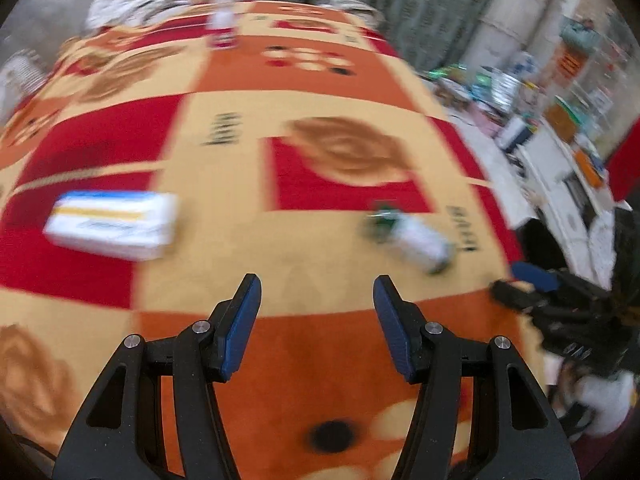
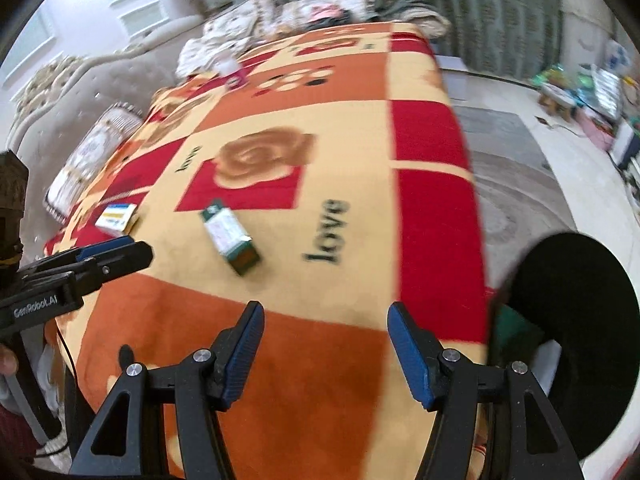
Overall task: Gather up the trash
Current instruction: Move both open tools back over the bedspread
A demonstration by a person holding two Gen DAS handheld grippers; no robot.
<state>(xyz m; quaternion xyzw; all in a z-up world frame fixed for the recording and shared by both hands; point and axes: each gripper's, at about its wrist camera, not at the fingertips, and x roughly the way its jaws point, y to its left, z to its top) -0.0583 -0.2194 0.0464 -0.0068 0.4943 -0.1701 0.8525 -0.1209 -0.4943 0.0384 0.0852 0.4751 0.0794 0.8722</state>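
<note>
1. Presently, the left tongs [image 1: 317,296] hover level above the patterned blanket [image 1: 240,128], jaws spread wide, nothing between them.
2. Right tongs [image 2: 325,324] likewise released and empty, held over the blanket's near orange patch.
3. White box with blue and yellow stripes [image 1: 114,224] lies flat ahead-left of the left tongs.
4. Green-and-white carton [image 2: 230,238] lies on its side, ahead of the right tongs, beside the printed word "love".
5. Black bin [image 2: 576,340] stands off the blanket's right edge.
6. Both views are blurred.

Left gripper [image 1: 317,296] and right gripper [image 2: 326,322] alike, black angular plastic frames, ribbed blue finger pads [image 2: 244,356], silver screw heads, white "GenRobot.AI" lettering on the left gripper's side
</note>
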